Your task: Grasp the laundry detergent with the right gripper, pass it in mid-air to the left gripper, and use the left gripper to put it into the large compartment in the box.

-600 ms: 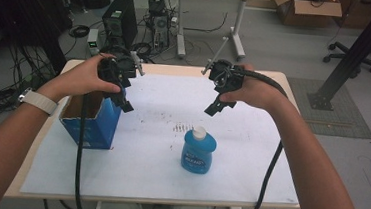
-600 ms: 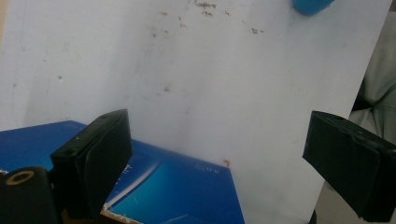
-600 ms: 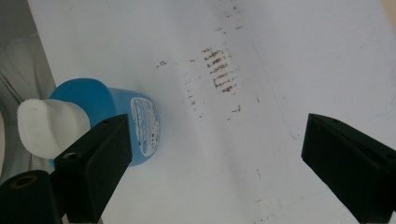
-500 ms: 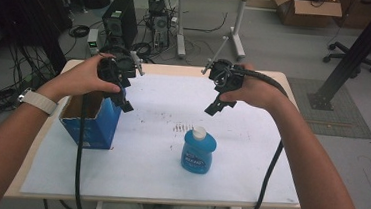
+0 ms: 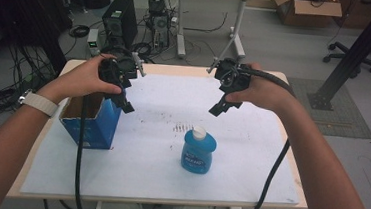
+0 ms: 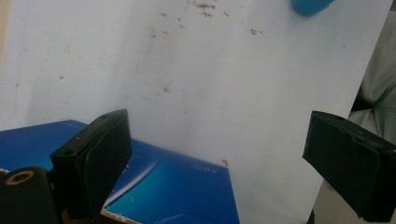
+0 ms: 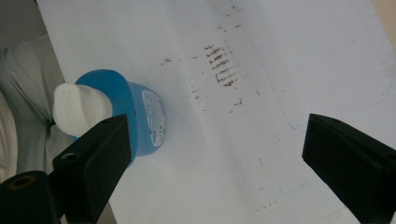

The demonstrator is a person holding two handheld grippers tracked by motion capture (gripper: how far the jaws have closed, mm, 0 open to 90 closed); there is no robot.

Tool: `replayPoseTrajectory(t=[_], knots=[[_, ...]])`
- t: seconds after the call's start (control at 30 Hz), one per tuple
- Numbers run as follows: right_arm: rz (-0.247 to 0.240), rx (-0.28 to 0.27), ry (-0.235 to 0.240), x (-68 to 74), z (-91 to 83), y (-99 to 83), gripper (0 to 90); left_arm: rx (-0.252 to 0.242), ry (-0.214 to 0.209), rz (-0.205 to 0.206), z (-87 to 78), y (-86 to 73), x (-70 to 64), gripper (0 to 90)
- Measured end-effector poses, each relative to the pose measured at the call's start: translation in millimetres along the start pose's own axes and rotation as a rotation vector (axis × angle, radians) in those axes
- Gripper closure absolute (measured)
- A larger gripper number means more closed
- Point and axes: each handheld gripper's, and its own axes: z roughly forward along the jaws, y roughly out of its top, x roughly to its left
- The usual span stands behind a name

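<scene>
Very little has changed across the last half second: both of my grippers sit where they were above the far half of the bench [image 5: 267,191], and the blue bottle [image 5: 198,150] with its white cap [image 5: 199,132] has not shifted, so I judge the work is at its start, with nothing picked up yet. The bottle stands upright on the white sheet, near the middle of the bench and towards my side, well apart from both grippers. The open blue carton [image 5: 92,122] stands at the left, just below my left gripper [image 5: 126,105], whose jaws are spread wide with nothing between them; in the left gripper view they frame bare sheet and a corner of the carton. My right gripper [image 5: 219,108] hangs above and slightly beyond the bottle, tilted down and back towards me, jaws likewise wide apart and empty; in the right gripper view the bottle lies off to the left, by the left jaw. I take it the right hand must drop and centre on the bottle before closing.
</scene>
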Motion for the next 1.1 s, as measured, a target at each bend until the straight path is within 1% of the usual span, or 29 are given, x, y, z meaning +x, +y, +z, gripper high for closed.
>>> replayPoseTrajectory(t=[0.07,0.23,0.27,0.4,0.6,0.77,1.1], knots=[[0.009,-0.005,0.002,1.4,-2.0,-1.1,6.8,0.003,0.000,0.001,0.1,0.4,0.1,8.3],[0.010,-0.005,0.009,5.6,-5.8,-3.4,6.2,-0.003,0.001,0.000,0.2,0.0,0.2,8.3],[0.016,-0.006,0.011,6.5,-6.8,-3.9,6.1,-0.004,0.002,-0.001,0.1,-0.2,0.1,8.3],[0.020,-0.010,0.008,9.4,-11.2,-6.7,5.1,-0.004,0.004,-0.001,-0.2,-0.2,-0.9,8.3],[0.014,-0.016,0.014,17.3,-15.5,-13.0,4.7,0.001,0.010,0.001,-1.3,-0.1,-2.5,8.3],[0.022,-0.013,0.020,24.1,-16.6,-19.8,4.4,-0.001,0.012,0.001,-1.9,-0.2,-3.7,8.4],[0.007,-0.039,0.015,33.9,-18.6,-29.0,5.1,-0.006,0.020,-0.003,-4.7,-2.2,-6.0,8.4]])
